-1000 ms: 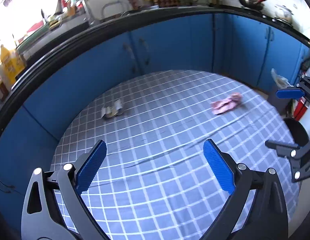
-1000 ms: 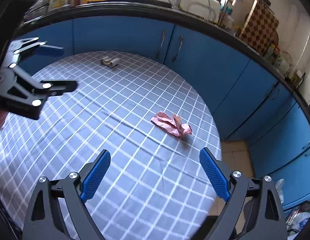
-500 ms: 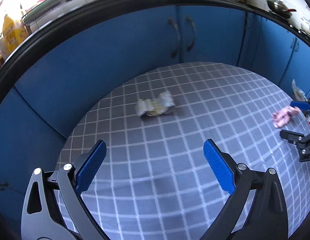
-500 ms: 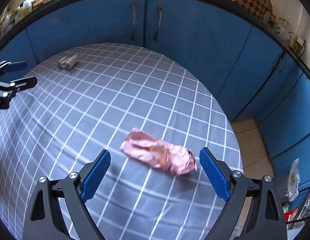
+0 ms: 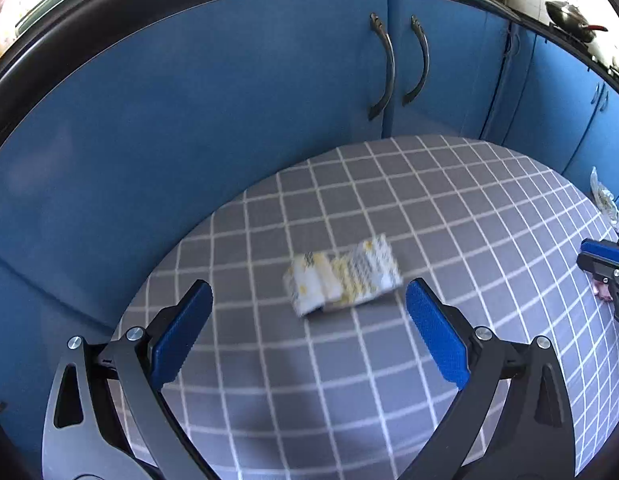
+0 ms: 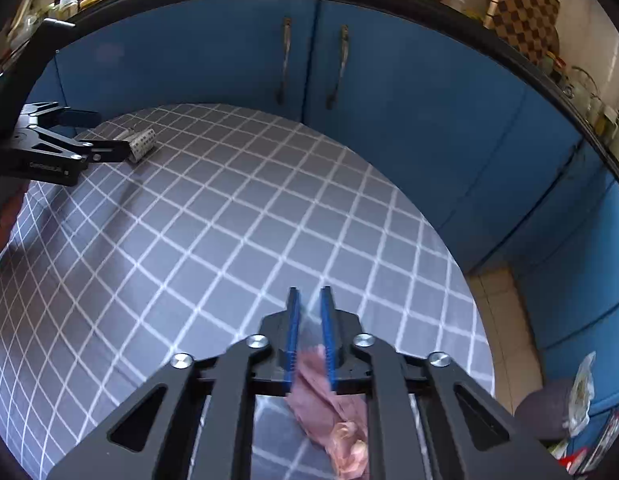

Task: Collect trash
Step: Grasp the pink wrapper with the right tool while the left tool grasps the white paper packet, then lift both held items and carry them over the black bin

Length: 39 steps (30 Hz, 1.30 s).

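A crumpled white-and-yellow wrapper [image 5: 343, 278] lies on the grey checked tablecloth [image 5: 429, 208] near the table's far edge. My left gripper [image 5: 307, 340] is open, just short of the wrapper, jaws on either side of it. The wrapper also shows in the right wrist view [image 6: 141, 144], beside the left gripper [image 6: 89, 132]. My right gripper [image 6: 309, 320] is shut on a crumpled pink wrapper [image 6: 329, 408], which hangs back between the fingers over the tablecloth [image 6: 229, 220].
Blue cabinet doors with metal handles [image 5: 397, 64] stand right behind the table. A dark bin with a plastic bag [image 6: 565, 404] sits on the floor at the right, below the table's edge. The right gripper [image 5: 605, 264] shows at the far right of the left wrist view.
My left gripper has moved forward to the white-and-yellow wrapper. My right gripper has come down and closed on the pink wrapper.
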Motion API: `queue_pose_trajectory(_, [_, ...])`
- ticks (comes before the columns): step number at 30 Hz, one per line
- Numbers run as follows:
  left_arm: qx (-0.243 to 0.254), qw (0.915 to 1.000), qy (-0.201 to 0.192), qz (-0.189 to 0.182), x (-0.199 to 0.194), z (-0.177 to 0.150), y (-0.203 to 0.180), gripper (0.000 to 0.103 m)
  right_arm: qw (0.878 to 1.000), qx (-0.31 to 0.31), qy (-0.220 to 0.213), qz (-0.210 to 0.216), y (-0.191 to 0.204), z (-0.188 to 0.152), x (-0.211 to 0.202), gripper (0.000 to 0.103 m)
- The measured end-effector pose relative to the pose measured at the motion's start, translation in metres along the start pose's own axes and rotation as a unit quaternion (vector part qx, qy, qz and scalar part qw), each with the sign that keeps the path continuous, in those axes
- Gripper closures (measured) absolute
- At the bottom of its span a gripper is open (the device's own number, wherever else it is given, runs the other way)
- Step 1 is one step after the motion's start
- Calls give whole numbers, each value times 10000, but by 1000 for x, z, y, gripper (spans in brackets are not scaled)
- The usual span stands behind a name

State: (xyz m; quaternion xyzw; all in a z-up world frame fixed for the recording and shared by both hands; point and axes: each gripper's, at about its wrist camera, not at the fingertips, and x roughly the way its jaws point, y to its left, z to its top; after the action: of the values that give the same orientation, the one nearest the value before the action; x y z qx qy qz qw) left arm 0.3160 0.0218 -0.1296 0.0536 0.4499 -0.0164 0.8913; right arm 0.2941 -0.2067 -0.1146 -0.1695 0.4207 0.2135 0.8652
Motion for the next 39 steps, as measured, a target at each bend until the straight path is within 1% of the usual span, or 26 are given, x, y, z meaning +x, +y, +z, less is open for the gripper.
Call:
queue_pose_trajectory(5, [24, 10000, 33, 29, 17, 8, -4, 7, 9999, 14, -150, 47, 1, 13, 6, 95])
queue_pose_trajectory(7, [25, 10000, 34, 62, 25, 10, -4, 9, 9998, -25, -181, 55, 3, 17, 6, 95])
queue_pose_trajectory(8, [8, 10000, 28, 60, 29, 11, -5, 16, 9998, -53, -182, 59, 5, 18, 7, 95])
queue_pose_trajectory(10, [-79, 9999, 6, -111, 34, 11, -2, 27, 9998, -86, -175, 71, 7, 19, 8, 95])
queue_pose_trajectory(11, [-95, 9998, 0, -161, 35, 11, -2, 37, 9998, -99, -167, 71, 8, 20, 8, 95])
queue_pose_trajectory(12, [-88, 9998, 2, -182, 35, 11, -3, 44, 9998, -107, -161, 80, 9, 20, 9, 95])
queue_pose_trajectory(13, [-49, 9998, 14, -171, 35, 11, -4, 47, 9998, -113, -161, 85, 10, 20, 8, 95])
queue_pose_trajectory(15, [13, 9998, 26, -179, 32, 10, -8, 62, 9997, -119, -163, 97, 11, 19, 5, 95])
queue_pose_trajectory(21, [173, 9997, -131, -108, 1, -1, -18, 77, 9997, -170, -185, 55, 15, 10, -16, 95])
queue_pose_trajectory(24, [288, 9993, -222, -71, -19, -8, -24, 80, 9997, -158, -186, 25, 16, 4, -28, 95])
queue_pose_trajectory(28, [422, 9985, -331, -55, -48, -22, -29, 80, 9997, -141, -208, -12, 17, -5, -47, 95])
queue_pose_trajectory(35, [699, 9964, -479, -35, -91, -49, -48, 80, 9996, -120, -239, -54, 20, -34, -89, 95])
queue_pose_trajectory(39, [759, 9955, -552, -91, -109, -59, -55, 80, 9996, -120, -231, -108, 20, -50, -110, 95])
